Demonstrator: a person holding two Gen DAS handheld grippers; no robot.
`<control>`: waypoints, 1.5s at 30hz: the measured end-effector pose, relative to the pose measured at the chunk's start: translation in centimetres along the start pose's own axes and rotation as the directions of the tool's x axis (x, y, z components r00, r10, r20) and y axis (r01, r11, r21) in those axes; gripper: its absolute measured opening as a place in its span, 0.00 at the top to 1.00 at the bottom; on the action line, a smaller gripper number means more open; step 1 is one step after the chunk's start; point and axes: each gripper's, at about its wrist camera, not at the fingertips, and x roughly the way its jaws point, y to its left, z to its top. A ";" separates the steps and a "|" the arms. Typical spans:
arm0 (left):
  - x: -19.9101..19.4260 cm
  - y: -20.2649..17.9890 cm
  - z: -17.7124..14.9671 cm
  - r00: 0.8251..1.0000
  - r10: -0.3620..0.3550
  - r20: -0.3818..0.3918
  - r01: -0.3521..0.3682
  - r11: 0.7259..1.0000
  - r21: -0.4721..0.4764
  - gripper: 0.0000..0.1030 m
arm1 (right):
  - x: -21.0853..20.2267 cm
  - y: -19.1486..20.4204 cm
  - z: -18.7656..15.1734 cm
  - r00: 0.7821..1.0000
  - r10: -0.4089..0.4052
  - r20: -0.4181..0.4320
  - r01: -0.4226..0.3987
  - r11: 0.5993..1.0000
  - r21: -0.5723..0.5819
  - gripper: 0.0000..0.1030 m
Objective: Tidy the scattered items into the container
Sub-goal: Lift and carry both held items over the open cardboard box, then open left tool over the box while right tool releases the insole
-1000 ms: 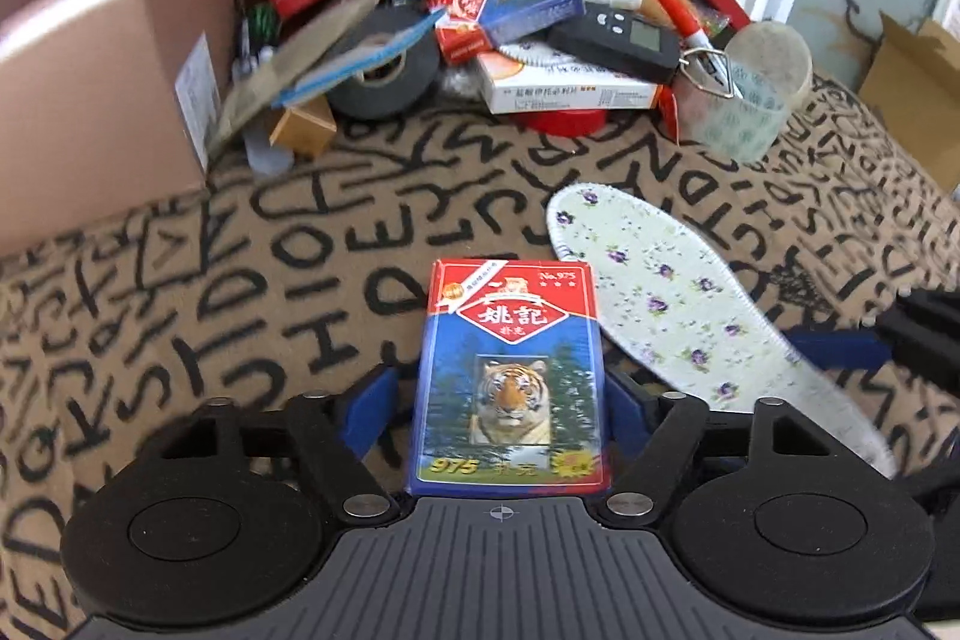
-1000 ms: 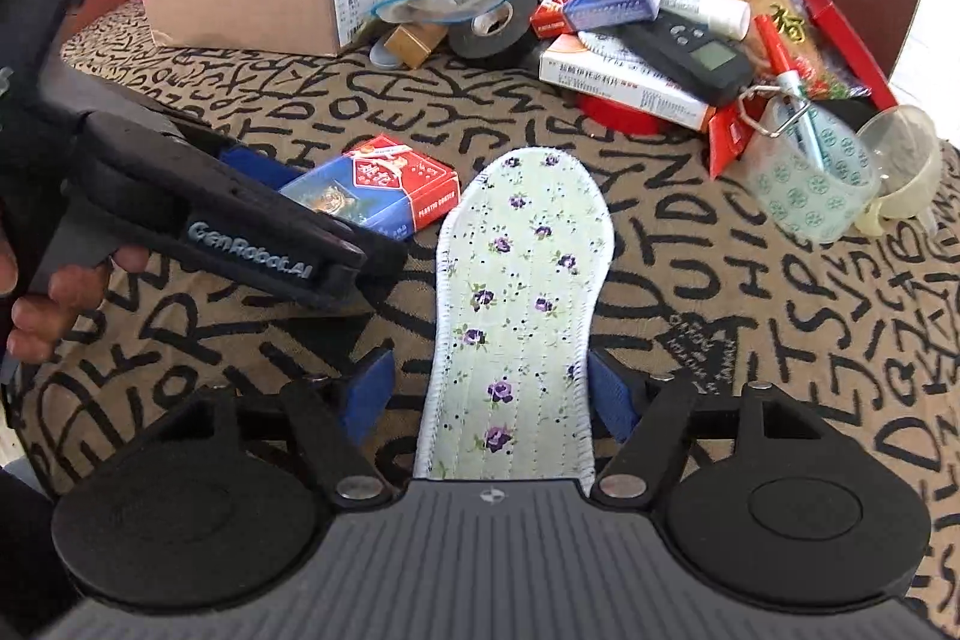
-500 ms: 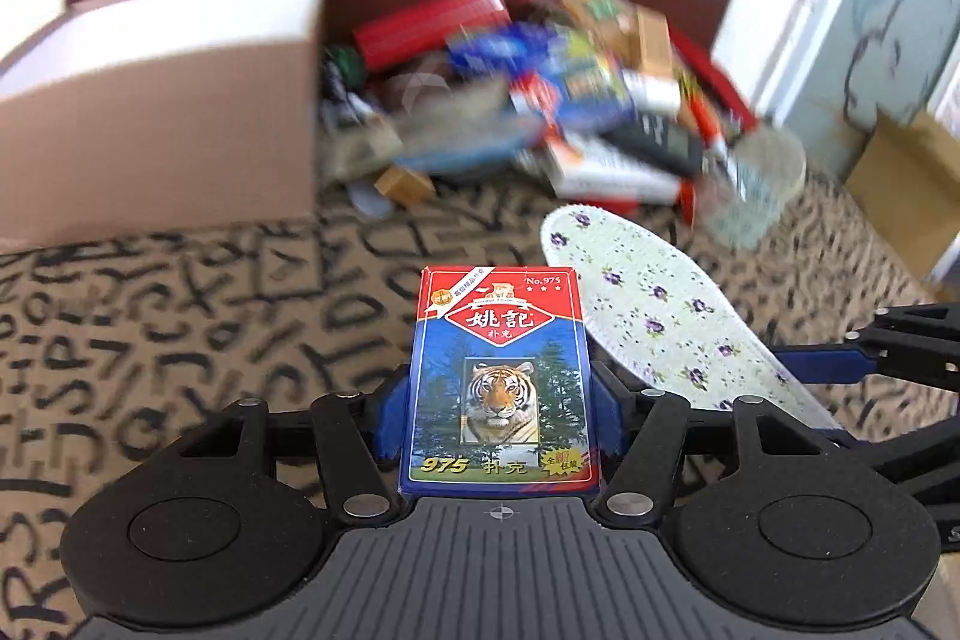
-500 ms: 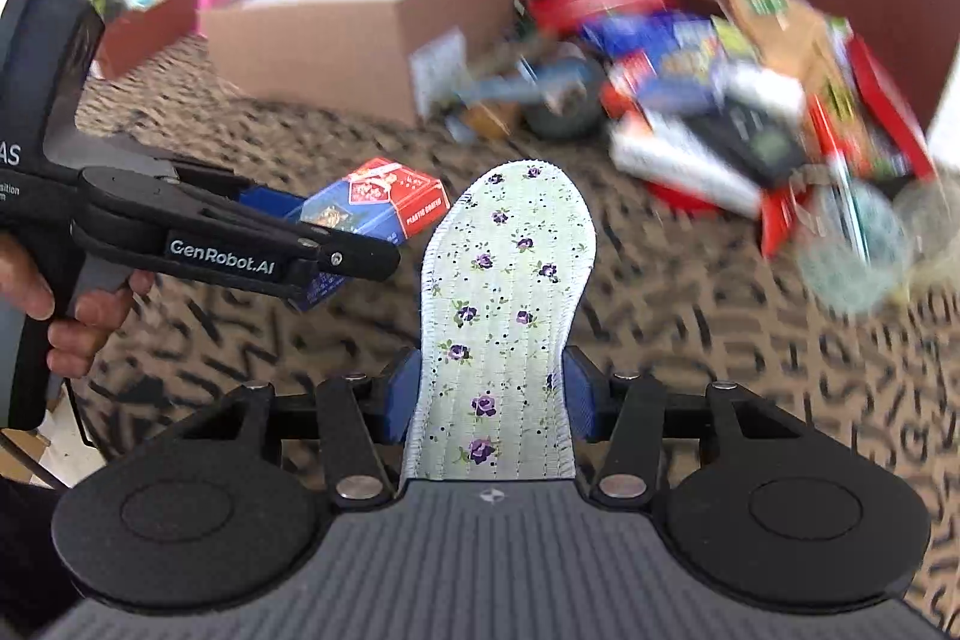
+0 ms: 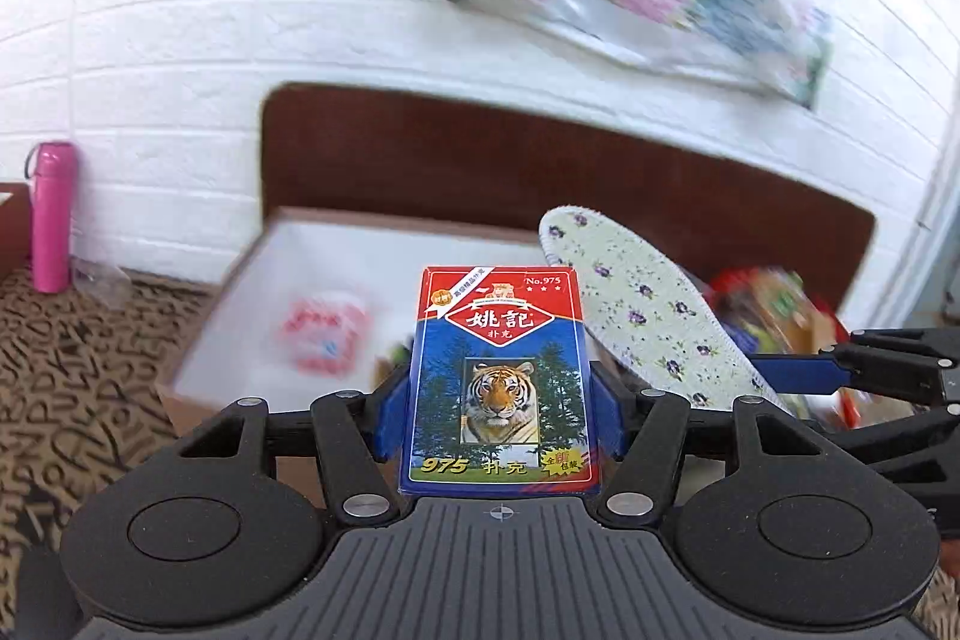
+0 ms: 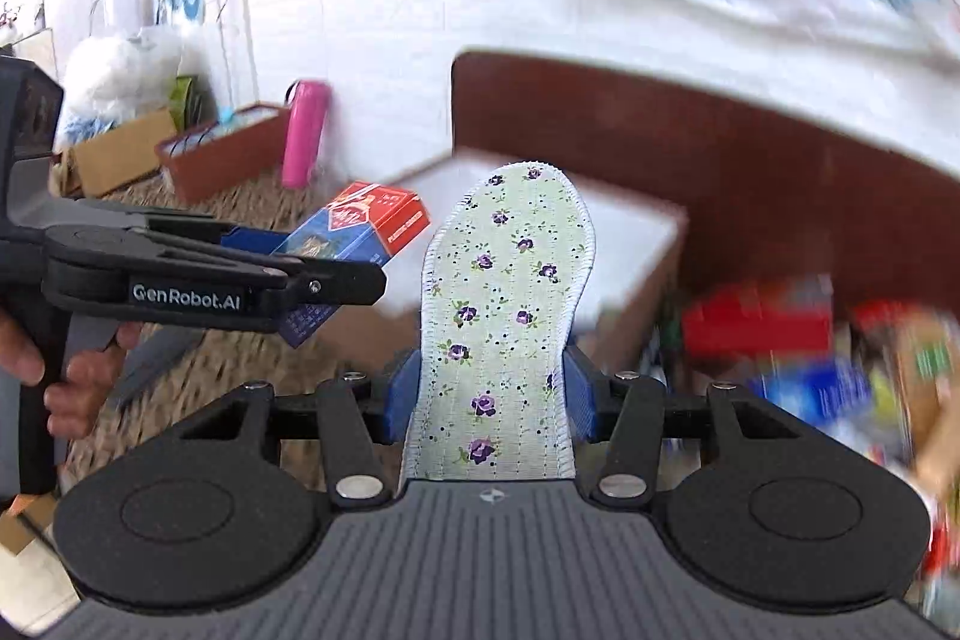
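1. The left gripper [image 5: 498, 400] clamps a tiger-print playing card box [image 5: 501, 376], held up in the air in front of an open cardboard box [image 5: 198, 364].
2. The right gripper [image 6: 492, 394] clamps a floral insole [image 6: 501, 316], raised beside the card box, with the blurred pile of clutter [image 6: 810, 370] to the right.

A red-and-blue card box [image 5: 501, 382] with a tiger, a white insole [image 6: 501, 316] with purple flowers, a pink bottle [image 5: 53, 217].

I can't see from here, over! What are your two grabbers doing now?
Left gripper shut on card box. Right gripper shut on insole. Both lifted, facing open cardboard box. Nothing in the way.
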 end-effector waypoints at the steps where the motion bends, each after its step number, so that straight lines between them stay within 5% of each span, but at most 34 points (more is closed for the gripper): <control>1: 0.9 0.8 1.1 1.000 0.013 0.001 -0.013 1.000 -0.013 0.40 | 1.2 0.2 1.1 1.000 -0.012 0.013 0.012 1.000 0.004 0.46; 7: 7.0 6.3 4.1 0.994 0.096 -0.057 -0.100 0.992 -0.082 0.40 | 9.7 -0.5 4.3 0.998 -0.062 -0.007 0.062 0.998 0.034 0.45; 18: 12.9 10.4 2.4 0.979 0.101 -0.175 -0.123 0.985 -0.117 0.40 | 18.9 1.0 2.5 0.984 -0.094 -0.149 0.102 0.993 0.050 0.44; 19: 13.0 10.4 2.5 0.979 0.106 -0.173 -0.126 0.986 -0.112 0.40 | 19.3 1.1 2.6 0.984 -0.093 -0.150 0.101 0.994 0.050 0.42; 20: 12.9 10.4 2.5 0.979 0.115 -0.167 -0.133 0.986 -0.103 0.28 | 19.6 1.3 2.6 0.984 -0.092 -0.154 0.100 0.994 0.044 0.41; 21: 12.8 10.3 2.5 0.979 0.131 -0.156 -0.146 0.985 -0.093 0.27 | 19.8 1.5 2.6 0.982 -0.090 -0.163 0.096 0.995 0.030 0.29; 22: 12.6 10.2 2.5 0.977 0.156 -0.145 -0.169 0.982 -0.084 0.13 | 19.9 1.6 2.7 0.981 -0.097 -0.171 0.100 0.995 0.011 0.15; 23: 12.4 10.1 2.5 0.974 0.180 -0.135 -0.191 0.979 -0.075 0.00 | 19.6 1.8 2.6 0.981 -0.116 -0.156 0.116 0.993 -0.007 0.13; 34: 10.7 9.7 1.5 0.981 0.106 -0.162 -0.135 0.974 -0.181 0.00 | 15.6 1.1 1.8 0.985 -0.136 -0.106 0.133 0.990 -0.035 0.02; 45: 3.3 1.9 -1.5 0.991 0.126 -0.045 -0.130 0.987 -0.090 0.00 | 6.1 0.8 -1.4 0.988 -0.154 0.021 0.154 0.988 -0.010 0.01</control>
